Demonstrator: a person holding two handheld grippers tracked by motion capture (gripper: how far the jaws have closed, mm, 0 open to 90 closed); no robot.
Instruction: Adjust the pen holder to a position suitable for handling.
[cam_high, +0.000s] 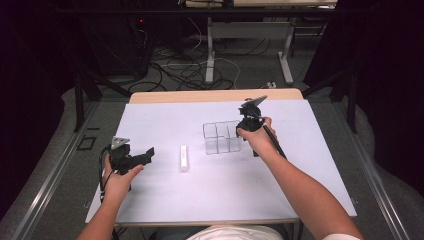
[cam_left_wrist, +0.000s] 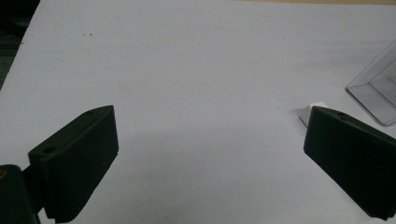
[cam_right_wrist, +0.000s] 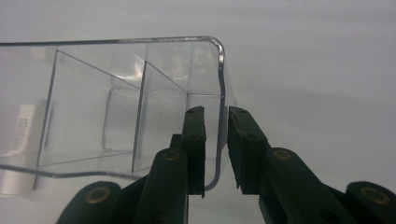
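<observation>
High view: the clear divided box stands right of centre on the white table, and the right gripper comes down on its right-hand edge. In the right gripper view the jaws straddle the box's near wall, one jaw inside the end compartment and one outside; they are nearly closed on it, though a thin gap shows on either side of the wall, so I cannot tell whether they have a firm pinch. Just left of the box, in the middle of the high view, lies a small white block, its long axis running up and down the frame, apart from the box. The left gripper sits at the left of the frame with its jaws pointing right at the block, and it is the nearer of the two to it. In the left gripper view the jaws are spread wide with nothing between them; the block's end peeks above the jaw at the right of the frame, so the block lies ahead and off to that side, and the gripper would probably need to shift that way to centre it.
</observation>
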